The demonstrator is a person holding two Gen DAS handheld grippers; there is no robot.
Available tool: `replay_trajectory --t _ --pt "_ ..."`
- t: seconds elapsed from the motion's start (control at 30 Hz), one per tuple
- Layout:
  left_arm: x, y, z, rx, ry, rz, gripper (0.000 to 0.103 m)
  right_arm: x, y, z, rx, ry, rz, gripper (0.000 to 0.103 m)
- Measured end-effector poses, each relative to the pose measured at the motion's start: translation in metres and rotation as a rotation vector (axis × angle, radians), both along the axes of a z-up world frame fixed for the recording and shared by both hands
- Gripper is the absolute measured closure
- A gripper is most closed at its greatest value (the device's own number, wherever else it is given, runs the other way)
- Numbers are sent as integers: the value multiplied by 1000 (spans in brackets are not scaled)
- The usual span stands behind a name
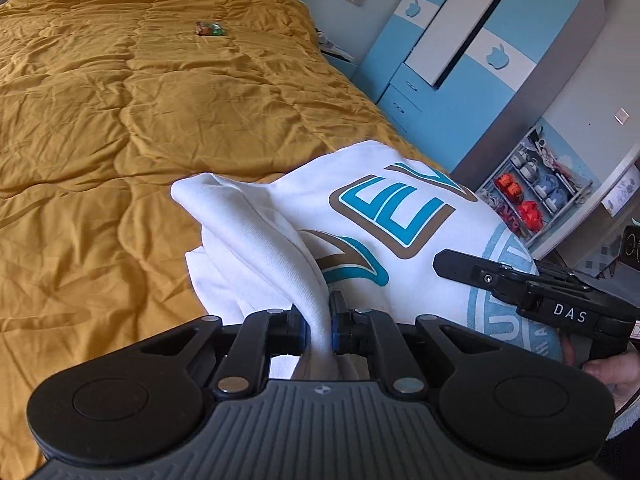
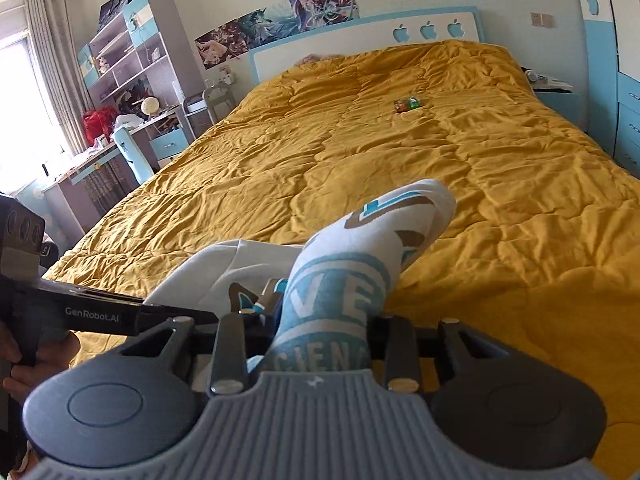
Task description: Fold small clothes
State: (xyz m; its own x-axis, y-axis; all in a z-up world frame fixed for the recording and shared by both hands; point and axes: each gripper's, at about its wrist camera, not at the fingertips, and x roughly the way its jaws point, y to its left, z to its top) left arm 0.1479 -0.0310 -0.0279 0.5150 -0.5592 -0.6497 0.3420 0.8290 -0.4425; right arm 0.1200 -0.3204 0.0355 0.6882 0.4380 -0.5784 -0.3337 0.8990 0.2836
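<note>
A small white shirt (image 1: 360, 216) with a blue and brown print hangs bunched between both grippers, lifted above the near end of the bed. My left gripper (image 1: 319, 330) is shut on a white fold of it. My right gripper (image 2: 320, 340) is shut on a printed fold of the same shirt (image 2: 360, 248). The right gripper also shows from the side in the left wrist view (image 1: 520, 292), close at the right. The left gripper shows in the right wrist view (image 2: 100, 312), close at the left.
A mustard-yellow quilt (image 1: 120, 120) covers the bed (image 2: 440, 140). A small colourful packet (image 2: 408, 105) lies far up the bed. A blue wardrobe (image 1: 460, 60) stands right of the bed; a desk and shelves (image 2: 120, 80) stand left.
</note>
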Motion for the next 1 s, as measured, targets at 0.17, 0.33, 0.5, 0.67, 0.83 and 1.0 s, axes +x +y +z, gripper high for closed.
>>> replay_trajectory --t 0.17,0.33,0.5,0.67,0.83,1.0 --pt "20 -65 -16 -77 27 -60 92 12 -104 -3 15 25 -95 75" --pt "30 -94 -55 -122 168 -92 92 14 -186 -51 59 170 -201 73" --pt "27 -81 -86 -107 234 -115 77 -17 -218 -93 148 165 -342 40" --pt "19 -59 -80 -91 195 -95 60 -47 -211 -81 81 120 -432 41" --pt "-10 -57 -51 80 14 -58 47 -66 -156 -43 -317 -19 -559 42" --pt "-46 -65 -16 204 -87 -63 39 -91 -116 -13 -402 -131 -669 44"
